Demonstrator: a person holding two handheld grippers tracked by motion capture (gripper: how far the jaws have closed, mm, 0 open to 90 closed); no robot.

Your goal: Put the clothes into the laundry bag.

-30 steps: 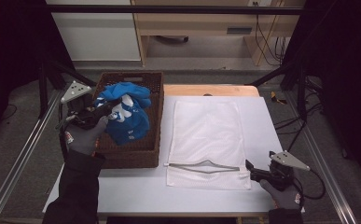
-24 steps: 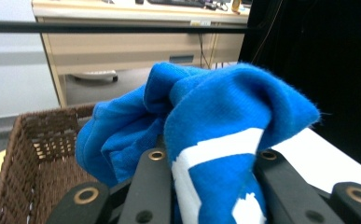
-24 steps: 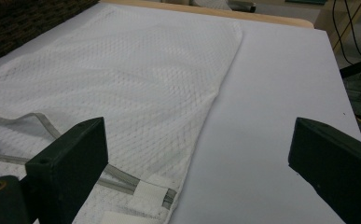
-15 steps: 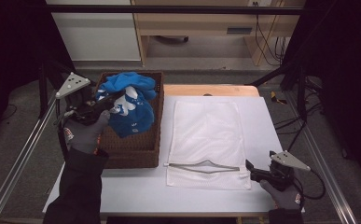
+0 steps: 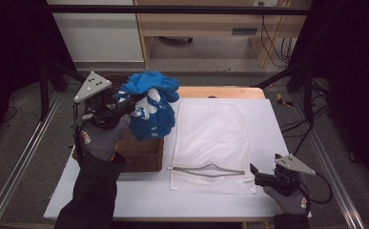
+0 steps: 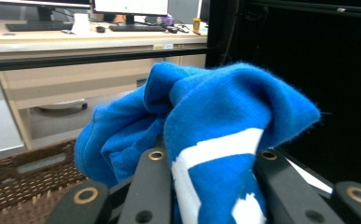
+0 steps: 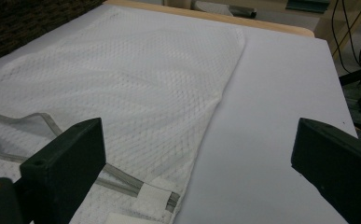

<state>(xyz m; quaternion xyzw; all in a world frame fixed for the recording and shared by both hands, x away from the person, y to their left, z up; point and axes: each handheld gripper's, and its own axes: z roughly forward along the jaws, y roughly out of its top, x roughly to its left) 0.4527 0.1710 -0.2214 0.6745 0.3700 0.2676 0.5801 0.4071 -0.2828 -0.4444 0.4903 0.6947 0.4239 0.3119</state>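
Blue garment [image 5: 148, 117]: off the table and in the air, up at the far left of the mesh bag [image 5: 215, 138], so best reached by starting at the near edge. Nearest, just off the bag's near right corner: right gripper [image 5: 254, 174], jaws spread wide with nothing between them, low over the white table [image 5: 268, 119] and aimed across the netting toward the bag's far end. Next, along the bag's near edge: grey zipper band [image 5: 208, 170], rippled and seemingly parted a little, the rest of the bag flat and apparently unfilled. Left of the bag, touching or nearly touching its side: wicker basket [image 5: 141, 153]. Above that basket, farthest back: left gripper [image 5: 125, 102], clamped on a fold of the garment, blue fleece with white patches bunched over the jaw tips and hanging down; impossible to tell whether the lowest fold brushes the basket. Judged progress: picking out looks done or nearly so; left to do, probably, carrying across to the bag, widening the mouth, feeding the cloth in, zipping up.
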